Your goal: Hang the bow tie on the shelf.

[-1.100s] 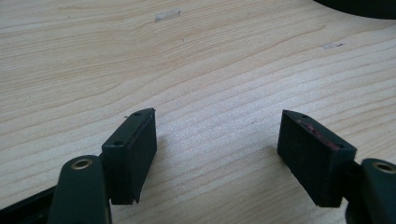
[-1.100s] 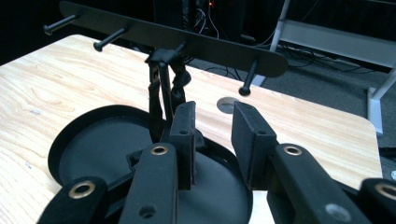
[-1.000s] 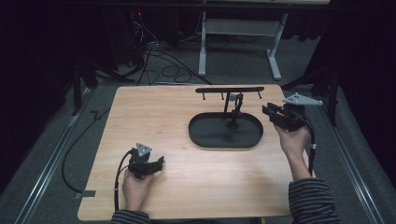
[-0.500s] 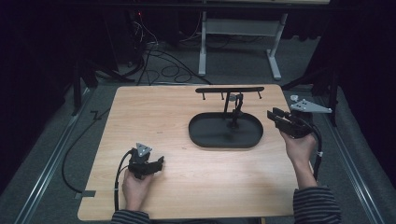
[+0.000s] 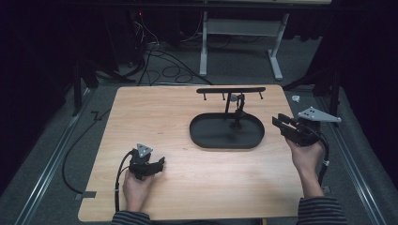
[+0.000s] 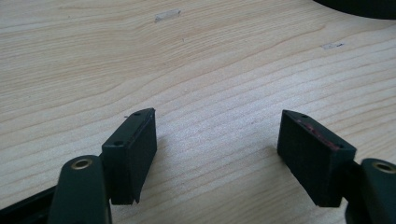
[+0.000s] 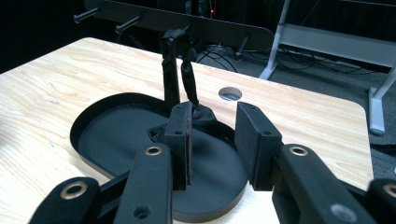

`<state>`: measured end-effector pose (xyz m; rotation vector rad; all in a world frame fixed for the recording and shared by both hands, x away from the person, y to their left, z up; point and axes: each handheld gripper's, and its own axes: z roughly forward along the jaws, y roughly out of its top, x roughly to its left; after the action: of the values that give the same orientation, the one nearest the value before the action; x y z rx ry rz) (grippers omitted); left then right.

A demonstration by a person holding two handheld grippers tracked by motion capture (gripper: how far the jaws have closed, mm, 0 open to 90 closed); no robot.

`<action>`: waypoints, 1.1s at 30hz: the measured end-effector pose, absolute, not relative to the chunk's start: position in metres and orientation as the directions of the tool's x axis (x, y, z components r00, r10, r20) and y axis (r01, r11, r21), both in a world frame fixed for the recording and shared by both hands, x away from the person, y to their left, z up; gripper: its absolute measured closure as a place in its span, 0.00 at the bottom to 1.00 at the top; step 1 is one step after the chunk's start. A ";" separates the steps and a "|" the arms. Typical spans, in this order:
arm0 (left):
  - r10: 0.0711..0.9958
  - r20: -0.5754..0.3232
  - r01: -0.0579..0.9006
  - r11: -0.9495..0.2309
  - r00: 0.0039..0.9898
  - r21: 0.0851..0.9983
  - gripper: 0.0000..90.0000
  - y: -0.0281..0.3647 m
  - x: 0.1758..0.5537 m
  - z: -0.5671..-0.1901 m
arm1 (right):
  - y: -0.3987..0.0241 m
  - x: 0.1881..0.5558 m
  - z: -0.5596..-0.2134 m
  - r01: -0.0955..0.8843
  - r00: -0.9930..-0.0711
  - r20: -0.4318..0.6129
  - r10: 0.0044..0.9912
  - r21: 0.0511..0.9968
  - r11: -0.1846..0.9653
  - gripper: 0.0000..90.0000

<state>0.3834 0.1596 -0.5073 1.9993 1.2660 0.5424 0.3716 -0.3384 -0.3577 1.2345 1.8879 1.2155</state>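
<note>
A black oval tray [image 5: 202,136] lies right of the table's middle. From it rises a post with a pegged crossbar [image 5: 230,90]. In the right gripper view a black strap [image 7: 189,79] hangs from the post down to a dark lump on the tray [image 7: 84,126]. My right gripper [image 5: 280,123] hovers at the tray's right end and points at the post. Its jaws have just been opening and nothing sits between them [image 7: 212,112]. My left gripper [image 5: 158,162] rests near the front left, open over bare wood [image 6: 217,135].
The wooden table [image 5: 155,112] has a round hole [image 7: 229,94] behind the tray. Cables [image 5: 155,56] and a desk frame [image 5: 239,28] lie on the floor beyond the far edge. A rail runs along the table's right side.
My right gripper has drifted a little to the right and toward the person, away from the tray's end. Its jaws stand slightly wider. The left hand has kept still.
</note>
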 end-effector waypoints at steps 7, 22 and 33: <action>0.900 -0.018 0.608 -0.278 0.435 0.744 0.32 0.160 0.383 -0.507 | -0.340 0.364 -0.361 0.395 -0.413 0.025 0.911 0.906 0.154 0.76; 0.900 -0.018 0.608 -0.279 0.435 0.744 0.32 0.159 0.383 -0.507 | -0.339 0.350 -0.368 0.396 -0.425 0.039 0.904 0.906 0.147 0.76; 0.900 -0.018 0.608 -0.278 0.435 0.744 0.32 0.159 0.383 -0.507 | -0.336 0.344 -0.372 0.395 -0.439 0.046 0.897 0.907 0.147 0.76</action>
<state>0.3834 0.1595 -0.5074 1.9992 1.2660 0.5431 0.3436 -0.3361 -0.3724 1.2305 1.9093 1.2600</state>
